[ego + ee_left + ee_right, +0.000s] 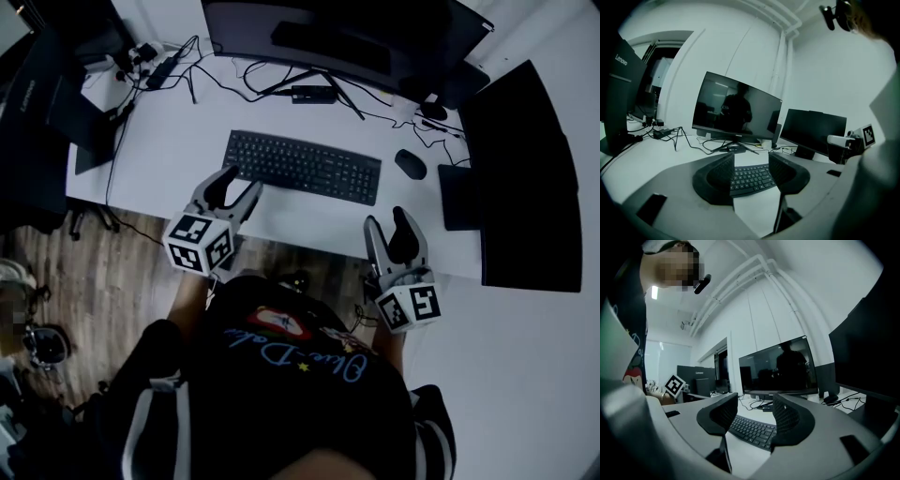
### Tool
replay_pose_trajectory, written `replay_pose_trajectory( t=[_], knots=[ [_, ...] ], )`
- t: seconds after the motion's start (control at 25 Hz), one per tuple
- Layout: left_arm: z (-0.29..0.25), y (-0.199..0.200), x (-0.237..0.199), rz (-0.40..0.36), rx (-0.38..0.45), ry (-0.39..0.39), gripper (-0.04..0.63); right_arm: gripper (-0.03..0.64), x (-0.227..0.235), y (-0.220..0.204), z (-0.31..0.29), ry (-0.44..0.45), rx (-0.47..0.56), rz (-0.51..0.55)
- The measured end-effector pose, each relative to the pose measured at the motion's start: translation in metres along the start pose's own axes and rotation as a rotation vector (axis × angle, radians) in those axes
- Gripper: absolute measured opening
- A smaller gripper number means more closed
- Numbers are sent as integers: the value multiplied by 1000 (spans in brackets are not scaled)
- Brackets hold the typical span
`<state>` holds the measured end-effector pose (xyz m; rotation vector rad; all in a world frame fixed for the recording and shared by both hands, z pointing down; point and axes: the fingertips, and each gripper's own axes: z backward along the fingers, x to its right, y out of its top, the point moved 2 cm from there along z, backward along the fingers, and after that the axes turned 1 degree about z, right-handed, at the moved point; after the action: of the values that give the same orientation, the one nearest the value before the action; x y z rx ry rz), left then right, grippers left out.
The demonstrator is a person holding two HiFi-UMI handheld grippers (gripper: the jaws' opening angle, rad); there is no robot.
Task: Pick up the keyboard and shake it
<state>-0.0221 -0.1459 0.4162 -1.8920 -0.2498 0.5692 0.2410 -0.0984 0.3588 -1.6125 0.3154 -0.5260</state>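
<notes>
A black keyboard (303,166) lies flat on the white desk (169,150), in front of the big monitor. My left gripper (236,182) stands open just short of the keyboard's near left corner, with nothing between its jaws. My right gripper (395,221) is open too, over the desk's front edge, a little short of the keyboard's right end. The left gripper view shows the keyboard (751,178) ahead through the gap of the left gripper (751,172). Seen from the right gripper view, the keyboard (753,430) lies beyond the empty right gripper (754,419).
A black mouse (411,163) sits right of the keyboard. A wide monitor (337,33) on a stand is behind it, with cables (234,80) trailing left. A second dark screen (525,178) stands at the right, a laptop (89,122) at the left. Wooden floor (112,272) lies below the desk edge.
</notes>
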Motion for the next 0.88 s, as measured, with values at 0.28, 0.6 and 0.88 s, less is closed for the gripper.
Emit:
replay_pose_trajectory(
  t=[0.28, 0.6, 0.88],
  knots=[
    [-21, -15, -47, 34, -59, 73, 207, 207, 21, -16, -16, -16, -51, -19],
    [-59, -32, -124, 89, -135, 148, 210, 209, 46, -14, -46, -101, -107, -6],
    [-97, -52, -165, 123, -241, 116, 238, 209, 50, -17, -72, -142, -135, -17]
  ],
)
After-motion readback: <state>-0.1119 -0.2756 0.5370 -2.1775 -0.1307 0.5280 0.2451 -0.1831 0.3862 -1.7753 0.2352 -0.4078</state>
